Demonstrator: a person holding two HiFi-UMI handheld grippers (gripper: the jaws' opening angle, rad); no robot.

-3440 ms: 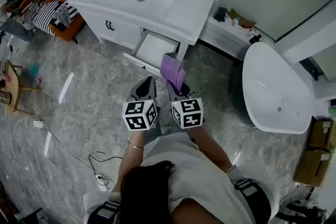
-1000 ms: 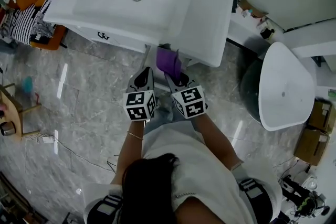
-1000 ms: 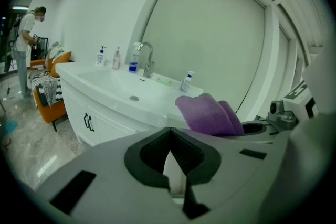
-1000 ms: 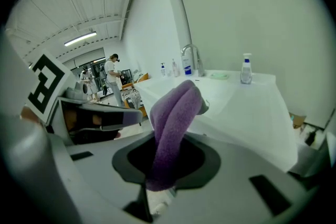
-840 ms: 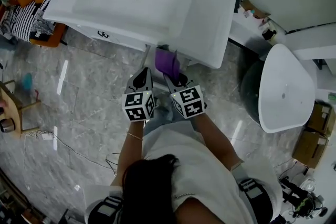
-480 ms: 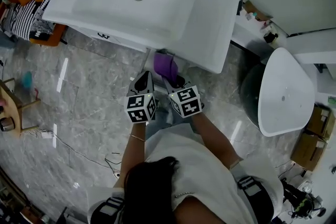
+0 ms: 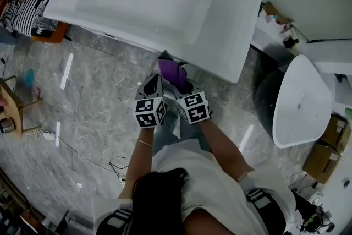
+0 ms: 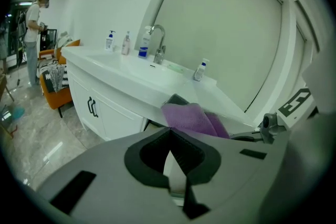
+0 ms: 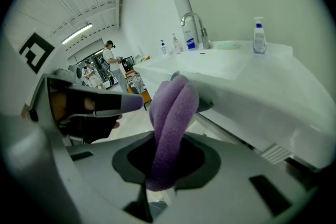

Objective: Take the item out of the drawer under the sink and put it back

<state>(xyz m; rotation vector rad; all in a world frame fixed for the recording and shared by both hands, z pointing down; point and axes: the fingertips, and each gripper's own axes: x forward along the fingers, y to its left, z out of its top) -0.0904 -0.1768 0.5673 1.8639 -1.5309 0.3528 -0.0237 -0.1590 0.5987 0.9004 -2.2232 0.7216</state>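
A folded purple towel (image 7: 170, 71) hangs in my right gripper (image 7: 179, 87), which is shut on it just in front of the white sink vanity (image 7: 220, 25). In the right gripper view the towel (image 9: 170, 123) rises out of the right gripper (image 9: 160, 165) toward the counter's underside (image 9: 252, 107). My left gripper (image 7: 155, 81) sits close beside it on the left. In the left gripper view the left gripper (image 8: 170, 131) has its tips together and holds nothing, with the towel (image 8: 191, 118) just beyond. The countertop hides the drawer in the head view.
Closed cabinet doors (image 8: 100, 113) lie left of the towel. A faucet (image 8: 157, 42) and several bottles stand on the counter. A white oval fixture (image 7: 302, 102) is at the right, an orange seat with striped cloth (image 7: 27, 8) at the left. A cable (image 7: 82, 151) runs over the marble floor. A person (image 8: 35, 34) stands far off.
Both grippers have sunk and moved closer to the vanity, the towel going with the right one. The open drawer, visible in the oldest frame, is now covered by the countertop.
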